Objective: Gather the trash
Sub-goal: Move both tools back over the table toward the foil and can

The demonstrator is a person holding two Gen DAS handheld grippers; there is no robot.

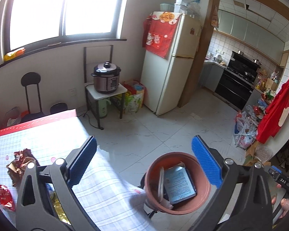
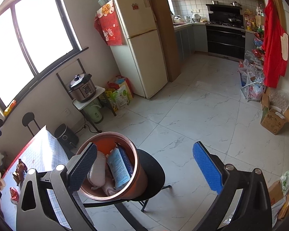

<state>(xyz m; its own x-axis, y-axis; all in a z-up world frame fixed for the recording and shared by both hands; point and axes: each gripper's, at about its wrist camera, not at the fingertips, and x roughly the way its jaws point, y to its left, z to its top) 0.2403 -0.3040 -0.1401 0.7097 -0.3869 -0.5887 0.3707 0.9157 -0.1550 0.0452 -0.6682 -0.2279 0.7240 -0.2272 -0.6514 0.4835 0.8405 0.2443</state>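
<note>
Trash: two wrappers (image 1: 19, 165) on table (image 1: 106, 188), one bin (image 1: 178, 182).

Tabletop (image 1: 71, 134): pale checked cloth, red border. Lying on it: crumpled brown wrapper (image 1: 19, 163), red packet (image 1: 4, 197), gold foil (image 1: 59, 209). Black stool (image 2: 154, 173) beside it: carries brown bin (image 2: 107, 165).

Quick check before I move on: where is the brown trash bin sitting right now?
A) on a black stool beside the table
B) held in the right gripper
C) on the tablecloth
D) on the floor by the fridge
A: the right wrist view shows the brown bin resting on the round black stool beside the table, with both grippers open and empty.
</note>
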